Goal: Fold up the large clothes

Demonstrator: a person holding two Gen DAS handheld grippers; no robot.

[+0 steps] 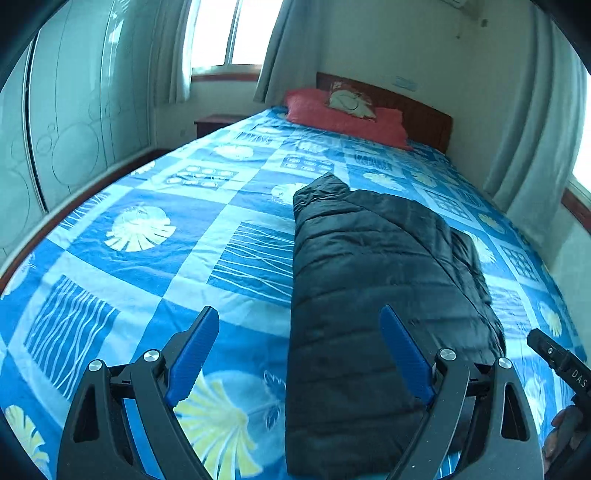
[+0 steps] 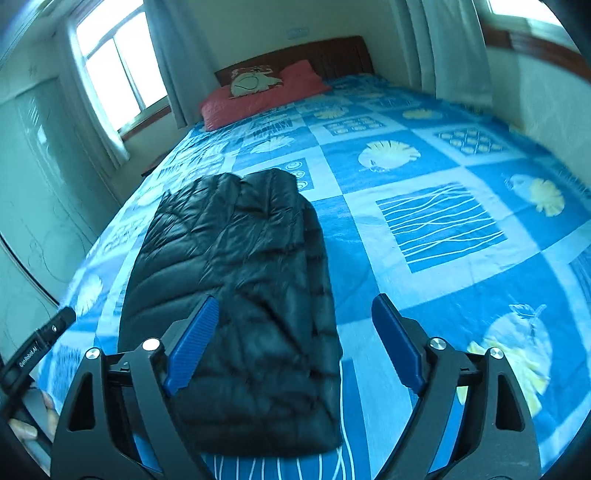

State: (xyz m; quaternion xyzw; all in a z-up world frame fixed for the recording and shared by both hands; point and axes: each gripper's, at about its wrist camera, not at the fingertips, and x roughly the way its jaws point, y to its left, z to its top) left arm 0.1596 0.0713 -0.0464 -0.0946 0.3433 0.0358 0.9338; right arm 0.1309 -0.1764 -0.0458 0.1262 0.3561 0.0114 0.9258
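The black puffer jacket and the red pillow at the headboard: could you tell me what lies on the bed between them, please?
Nothing: only bare blue patterned bedsheet separates the folded black puffer jacket from the red pillow, as both wrist views show.

Both wrist cameras look down along their tongs from the bed's (image 1: 155,266) foot, sharing the jacket (image 2: 236,295).

Light: cool bluish daylight, window (image 1: 225,33) blows out white | Second window (image 2: 122,70) glares too | Shadows: soft, faint | Focus: bed (image 1: 221,206) fairly sharp, slight smear low on the frames | Edges: heavy fisheye bending, black corners
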